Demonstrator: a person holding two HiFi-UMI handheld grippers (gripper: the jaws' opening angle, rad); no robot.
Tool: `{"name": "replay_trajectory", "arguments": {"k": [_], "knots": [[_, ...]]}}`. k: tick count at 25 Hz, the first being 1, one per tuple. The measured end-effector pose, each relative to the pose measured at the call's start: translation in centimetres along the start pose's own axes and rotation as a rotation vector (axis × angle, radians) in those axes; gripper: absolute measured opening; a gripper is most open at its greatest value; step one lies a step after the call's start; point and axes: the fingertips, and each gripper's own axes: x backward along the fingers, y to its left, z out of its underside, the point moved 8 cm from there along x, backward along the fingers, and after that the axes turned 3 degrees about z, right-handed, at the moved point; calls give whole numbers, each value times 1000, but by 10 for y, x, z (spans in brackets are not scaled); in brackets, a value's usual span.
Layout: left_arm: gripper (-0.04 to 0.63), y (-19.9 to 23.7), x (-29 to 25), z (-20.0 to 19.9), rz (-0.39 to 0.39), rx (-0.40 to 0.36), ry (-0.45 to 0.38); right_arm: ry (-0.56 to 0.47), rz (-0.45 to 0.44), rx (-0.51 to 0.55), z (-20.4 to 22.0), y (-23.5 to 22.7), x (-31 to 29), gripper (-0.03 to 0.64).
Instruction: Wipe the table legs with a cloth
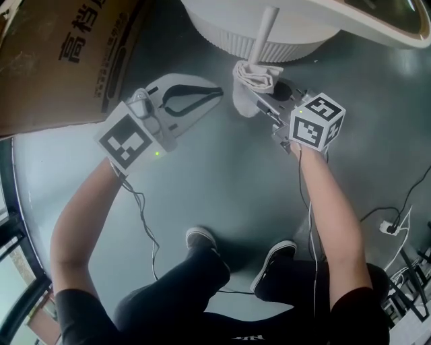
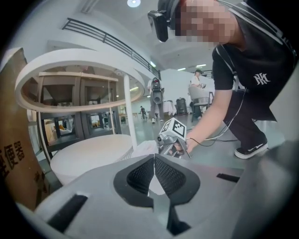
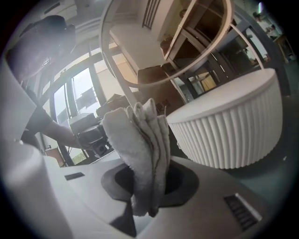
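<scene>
A white folded cloth (image 1: 254,78) is clamped in my right gripper (image 1: 261,94) and rests against the foot of the thin white table leg (image 1: 263,32). The leg rises from a round ribbed white base (image 1: 269,42). In the right gripper view the cloth (image 3: 142,149) stands up between the jaws, with the ribbed base (image 3: 233,130) just to its right. My left gripper (image 1: 214,93) hovers over the grey floor left of the cloth, shut and empty. In the left gripper view its black pads (image 2: 142,175) meet; beyond them are the leg (image 2: 127,112) and the right gripper's marker cube (image 2: 174,130).
A brown cardboard box (image 1: 60,60) lies on the floor at the left. The white tabletop rim (image 1: 377,20) overhangs at the top right. Cables and a plug (image 1: 390,226) trail at the right. The person's shoes (image 1: 202,239) stand below the grippers. Other people (image 2: 156,95) stand far off.
</scene>
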Motion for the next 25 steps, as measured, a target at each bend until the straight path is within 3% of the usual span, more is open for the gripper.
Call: {"name": "replay_trajectory", "arguments": {"k": [6,15,18,20,25], "knots": [[8,-8,-7,17,30,1,5,107,54,-64,50,-31,-19,75],[8,-22,-8,24,50,13,23,222,103,-172,82,-45,-21,75],[8,-26,-5,20,46,4,7,181,51,-58,64,-15,-1,75],[8,-23,2,6,35,-10,-30,108,-1,42,29,13,13,75],[8,-11,30,-73,13,-172,-87,-150,-169,318,-95,87,35,75]]}}
